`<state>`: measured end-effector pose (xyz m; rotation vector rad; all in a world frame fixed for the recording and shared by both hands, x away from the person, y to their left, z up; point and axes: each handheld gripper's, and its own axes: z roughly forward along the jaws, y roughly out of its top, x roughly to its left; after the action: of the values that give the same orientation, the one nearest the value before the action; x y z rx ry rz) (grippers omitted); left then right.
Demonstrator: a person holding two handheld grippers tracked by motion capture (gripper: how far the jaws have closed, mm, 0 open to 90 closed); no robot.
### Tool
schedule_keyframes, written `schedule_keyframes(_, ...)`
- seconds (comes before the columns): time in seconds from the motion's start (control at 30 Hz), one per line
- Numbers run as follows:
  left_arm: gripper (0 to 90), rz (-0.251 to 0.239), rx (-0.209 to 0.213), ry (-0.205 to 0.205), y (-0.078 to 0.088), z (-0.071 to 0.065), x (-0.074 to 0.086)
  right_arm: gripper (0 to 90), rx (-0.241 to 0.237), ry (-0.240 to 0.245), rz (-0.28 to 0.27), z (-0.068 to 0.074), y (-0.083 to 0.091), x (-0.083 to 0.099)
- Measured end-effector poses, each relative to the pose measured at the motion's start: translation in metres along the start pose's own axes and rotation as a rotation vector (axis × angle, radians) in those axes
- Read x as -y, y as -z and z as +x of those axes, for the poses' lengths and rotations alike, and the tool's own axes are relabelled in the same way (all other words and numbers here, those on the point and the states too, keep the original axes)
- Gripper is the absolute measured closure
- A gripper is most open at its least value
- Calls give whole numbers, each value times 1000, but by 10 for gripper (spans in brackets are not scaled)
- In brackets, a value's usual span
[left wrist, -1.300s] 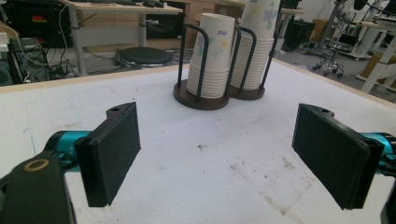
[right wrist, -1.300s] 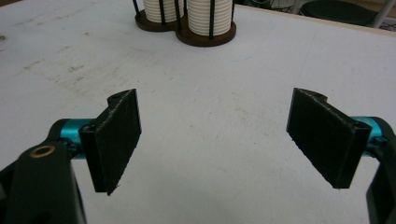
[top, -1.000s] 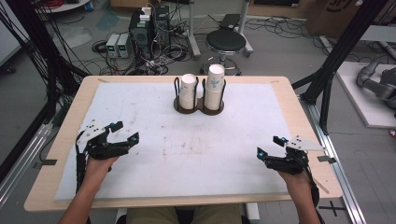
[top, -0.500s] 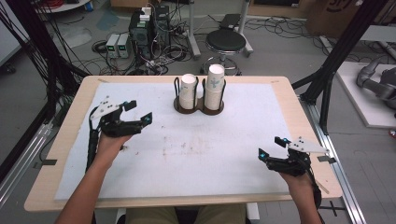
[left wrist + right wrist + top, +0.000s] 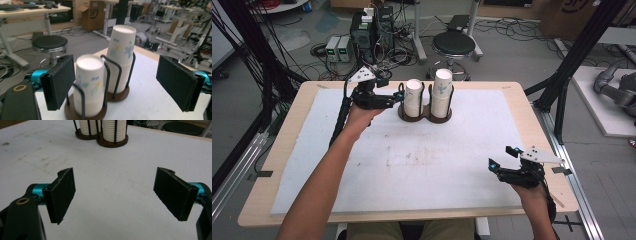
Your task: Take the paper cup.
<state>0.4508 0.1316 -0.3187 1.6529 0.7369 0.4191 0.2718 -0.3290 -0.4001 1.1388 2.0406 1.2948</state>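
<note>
**A:** Setup looks like a lab: wooden table (image 5: 517, 100) with a white mat (image 5: 412, 165) over most of it, a black stool (image 5: 454, 44) behind the far edge, plus computer boxes (image 5: 371, 25) and cables all over the floor. What's on the mat?

**B:** Just a dark 2-ring cup holder (image 5: 424, 114) near the far edge, with 2 stacks of white paper cups in it. The near stack (image 5: 88, 85) sits right in front of the left gripper (image 5: 117, 82), the tall stack (image 5: 121, 57) just beyond it. Both have little flower prints and stand upright inside black wire loops.

**A:** So is the left one grabbing anything?

**B:** Nope. Jaws are spread wide. In the left gripper view the near stack sits between them but closer to the left-hand pad (image 5: 58, 81), and that pad overlaps its edge in the picture. Can't tell if it's actually touching. From the high view the left gripper (image 5: 398, 98) is just beside the holder's left side, arm stretched way out across the mat.

**A:** And the other hand?

**B:** Right gripper (image 5: 503, 159) is low over the mat near the person's own edge, well apart from the cups. Jaws wide there too, with bare, slightly smudged mat between them. In its own view the holder (image 5: 102, 135) is far ahead, a bit left of centre.
</note>
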Motion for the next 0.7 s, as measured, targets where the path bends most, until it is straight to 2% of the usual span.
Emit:
schedule_keyframes(0.03,154,0,0,0,0,0,0,183,0,2,-1,0,0,0)
schedule_keyframes(0.07,155,9,1,-11,-11,3,-3,183,-1,2,-1,0,0,0)
schedule_keyframes(0.1,157,9,1,-11,-11,3,-3,183,-3,-2,2,1,1,0)
schedule_keyframes(0.13,156,23,9,6,-22,7,-6,183,-3,2,2,1,1,0)
schedule_keyframes(0.17,156,23,9,6,-22,7,-6,183,-3,2,2,1,1,0)
schedule_keyframes(0.2,156,37,1,-2,-33,9,-7,183,-5,4,0,2,1,-1)
schedule_keyframes(0.27,159,29,2,-5,-36,11,-7,183,-6,3,0,2,1,-1)
schedule_keyframes(0.33,159,43,-19,22,-49,17,0,183,-6,5,-4,2,2,-1)
schedule_keyframes(0.37,159,43,-19,22,-49,17,0,183,-7,3,-5,2,3,-1)
schedule_keyframes(0.53,160,77,-59,34,-71,23,15,183,-7,4,-6,1,4,0)
schedule_keyframes(0.7,170,72,-75,45,-80,27,21,183,-5,2,-5,0,5,1)
